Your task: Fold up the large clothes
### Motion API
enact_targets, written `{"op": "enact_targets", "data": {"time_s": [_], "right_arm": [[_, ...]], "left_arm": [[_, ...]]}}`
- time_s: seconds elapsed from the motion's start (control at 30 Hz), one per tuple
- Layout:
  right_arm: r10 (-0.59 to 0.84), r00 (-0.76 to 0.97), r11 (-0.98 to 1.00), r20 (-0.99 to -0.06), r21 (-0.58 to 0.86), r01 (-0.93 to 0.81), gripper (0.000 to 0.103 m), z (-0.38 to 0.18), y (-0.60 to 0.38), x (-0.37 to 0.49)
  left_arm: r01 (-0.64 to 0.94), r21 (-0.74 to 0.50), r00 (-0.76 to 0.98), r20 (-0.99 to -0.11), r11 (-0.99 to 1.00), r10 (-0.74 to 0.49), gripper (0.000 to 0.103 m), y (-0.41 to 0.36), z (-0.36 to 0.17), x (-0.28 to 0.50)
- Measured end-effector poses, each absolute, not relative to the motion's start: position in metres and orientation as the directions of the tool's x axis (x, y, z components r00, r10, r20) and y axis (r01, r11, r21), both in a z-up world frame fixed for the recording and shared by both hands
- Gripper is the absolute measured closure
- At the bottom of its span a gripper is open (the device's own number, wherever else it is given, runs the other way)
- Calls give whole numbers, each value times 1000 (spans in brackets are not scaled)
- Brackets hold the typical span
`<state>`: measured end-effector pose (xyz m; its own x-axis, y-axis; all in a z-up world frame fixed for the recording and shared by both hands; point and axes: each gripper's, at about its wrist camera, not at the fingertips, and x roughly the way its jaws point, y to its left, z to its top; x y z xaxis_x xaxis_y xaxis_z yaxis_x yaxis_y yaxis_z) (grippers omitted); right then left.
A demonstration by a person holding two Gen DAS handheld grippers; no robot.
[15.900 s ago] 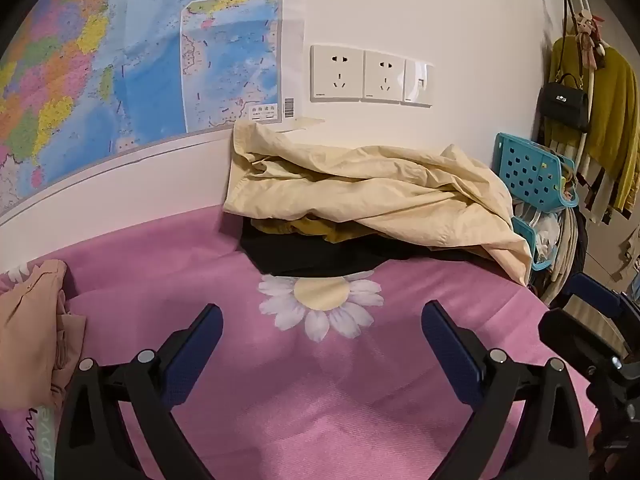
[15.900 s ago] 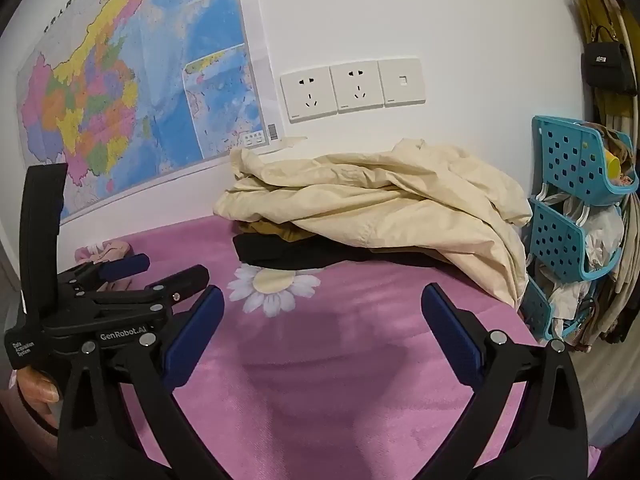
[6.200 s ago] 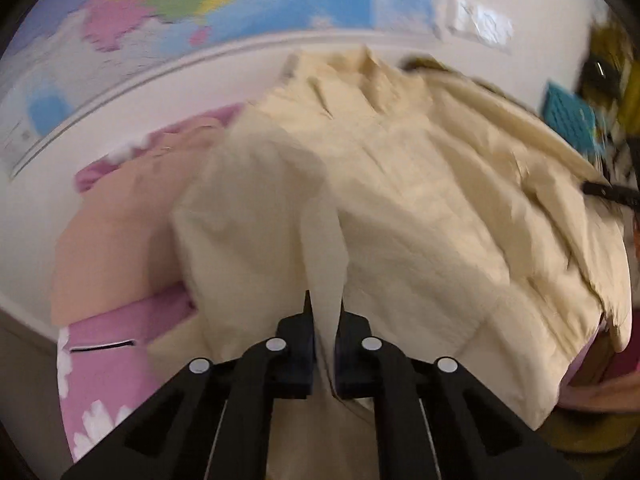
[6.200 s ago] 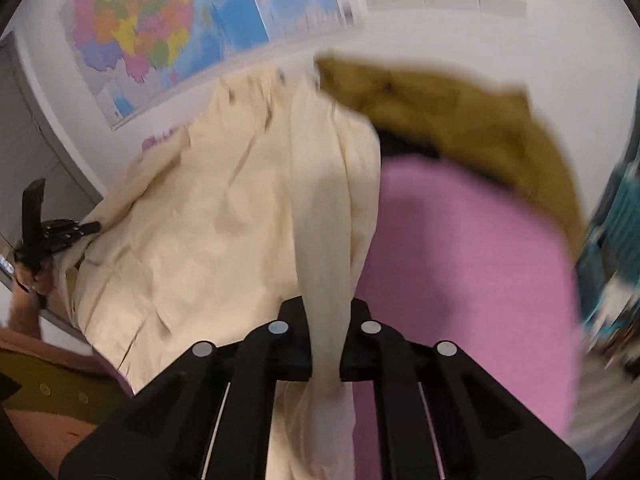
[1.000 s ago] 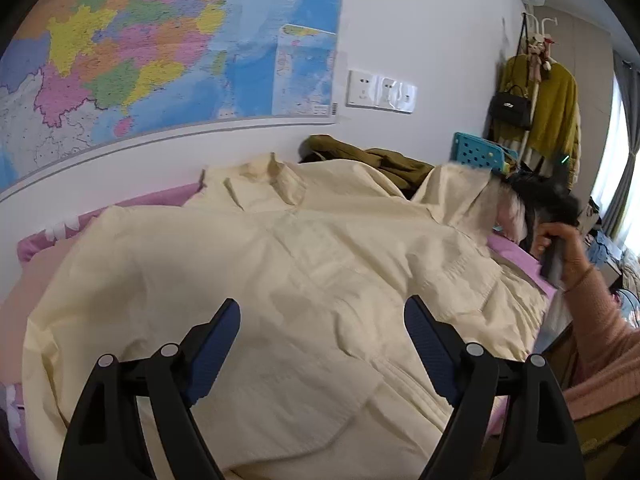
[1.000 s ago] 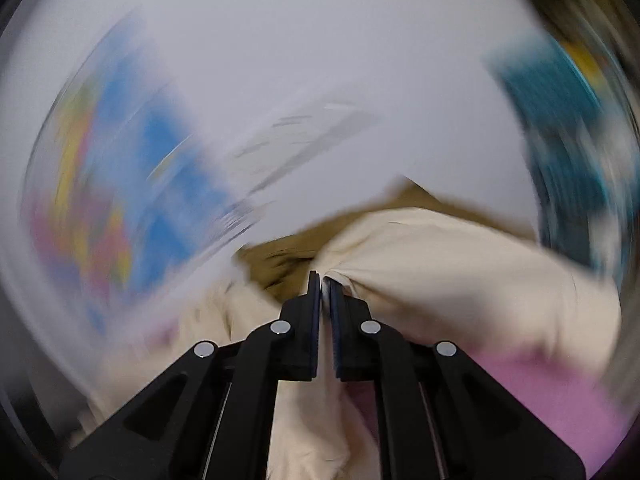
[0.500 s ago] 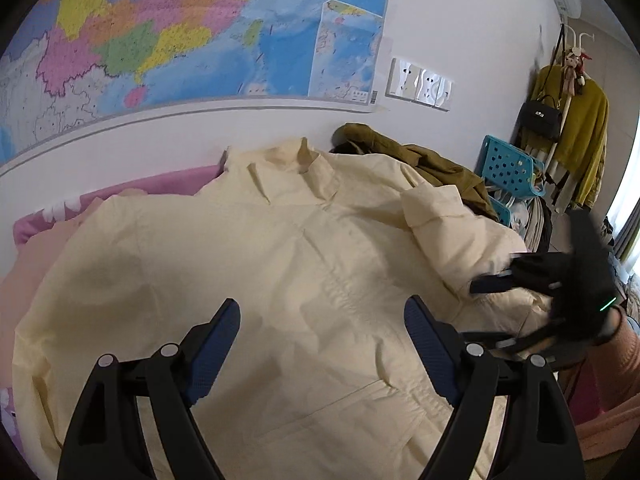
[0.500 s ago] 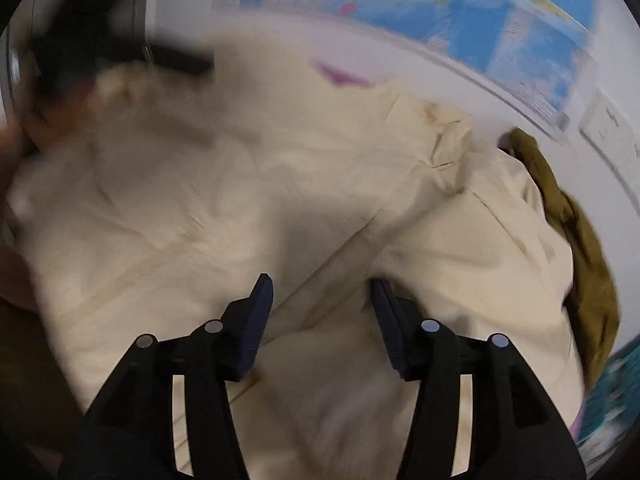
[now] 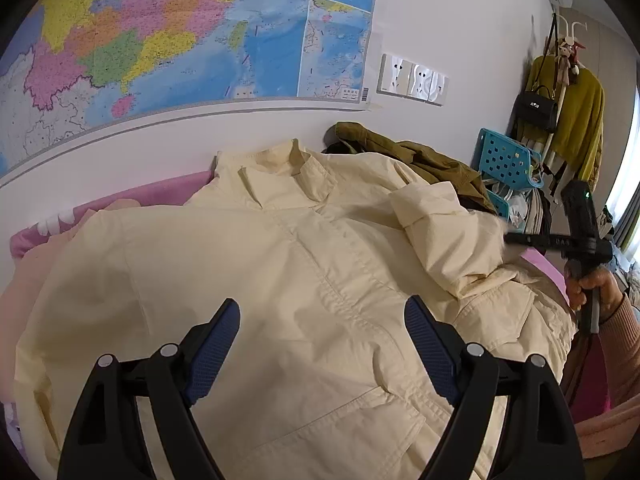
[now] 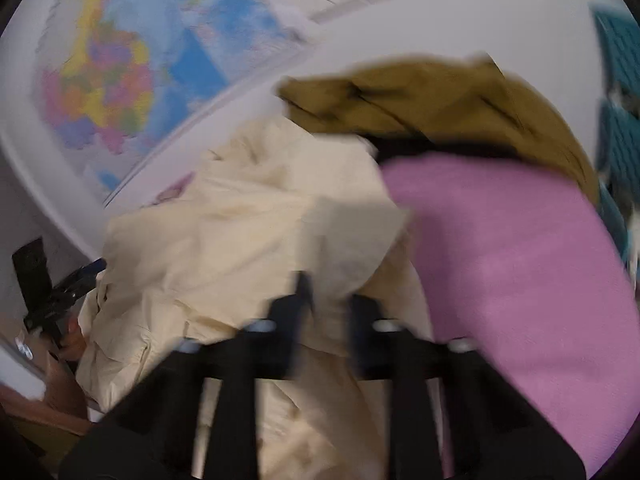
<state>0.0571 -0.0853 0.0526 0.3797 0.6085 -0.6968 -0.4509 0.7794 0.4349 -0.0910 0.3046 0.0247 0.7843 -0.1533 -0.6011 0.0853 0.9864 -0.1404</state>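
since half a second ago the right gripper (image 10: 330, 300) has swung from over the garment's chest to the sleeve on the right side; the left wrist view has barely shifted.

near field, left wrist view: the left gripper (image 9: 322, 334) hovers over the lower front of the cream jacket (image 9: 280, 280) with its jaws spread wide and nothing between them.

near field, right wrist view: the picture is smeared by motion. the right gripper's jaws stand a little apart, with a fold of the right sleeve (image 10: 344, 232) lying between or just ahead of them. whether they are clamped on the cloth cannot be told. from the left wrist view the same gripper (image 9: 508, 238) meets the sleeve (image 9: 440, 232) at its outer edge, where the cloth blurs.

middle field: the jacket lies front up on the pink bed cover (image 10: 520, 260), collar (image 9: 280, 172) toward the wall, body mostly flat. the right sleeve is bunched up on the chest side and not laid square.

far field: an olive garment (image 9: 420, 152) is heaped against the wall beside the collar. a map (image 9: 180, 32) and wall sockets (image 9: 412, 80) are above it, and a blue basket (image 9: 504, 160) is further right.

step in hand, as judged: folding the right sleeve across the front, an early stage of the fold.

next move, as judged: secure the sleeve, carry it flat across the chest, then let the idle left gripper take the opposite sleeve.
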Motion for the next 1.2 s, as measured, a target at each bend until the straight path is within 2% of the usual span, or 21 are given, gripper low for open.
{"op": "enact_targets", "data": {"time_s": [0.1,0.2,0.37,0.4,0.43,0.47,0.57,0.7,0.87,0.97,1.07,1.13,1.17,1.2], "right_arm": [[705,379,681,-599,422,-598,94,107,-43,50],[775,308,553,-552,357,-753,94,154,19,36],[805,128,388,-580,350,-853,91,162,118,30],[801,66,355,-595,383,-853,73,156,140,32],[797,50,353,-602,396,-848,60,153,151,33],[798,46,354,-600,405,-843,38,150,155,32],[811,56,355,-583,413,-839,41,149,153,36],[788,143,477,-599,446,-757,41,129,109,66],[549,396,767,-737,255,-589,39,89,34,105],[378,449,869,-810,142,-475,36,56,0,129],[391,376,879,-840,220,-423,36,26,-17,146],[443,318,858,-838,293,-423,45,9,-18,155],[455,309,851,-835,306,-427,61,7,-18,156],[459,310,848,-832,308,-431,72,6,-16,158]], "left_arm": [[77,-171,788,-594,982,-165,20,311,28,-93],[78,-196,801,-572,978,-178,20,316,33,-96],[69,-220,826,-534,973,-179,19,326,43,-102],[69,-234,827,-530,970,-187,19,329,44,-103],[67,-243,827,-530,968,-191,19,332,44,-103],[59,-255,823,-534,965,-191,19,336,43,-102],[46,-258,813,-552,965,-186,19,342,38,-102],[32,-238,774,-609,971,-175,15,346,21,-91],[-42,-212,669,-732,976,-130,16,355,-10,-58],[-51,-205,616,-777,977,-131,16,356,-25,-42],[-59,-160,576,-811,985,-98,24,352,-34,-27],[-55,-143,569,-818,988,-86,26,348,-35,-18],[-53,-136,569,-818,989,-82,32,347,-36,-15],[-49,-132,568,-819,990,-81,38,346,-36,-12]]}}
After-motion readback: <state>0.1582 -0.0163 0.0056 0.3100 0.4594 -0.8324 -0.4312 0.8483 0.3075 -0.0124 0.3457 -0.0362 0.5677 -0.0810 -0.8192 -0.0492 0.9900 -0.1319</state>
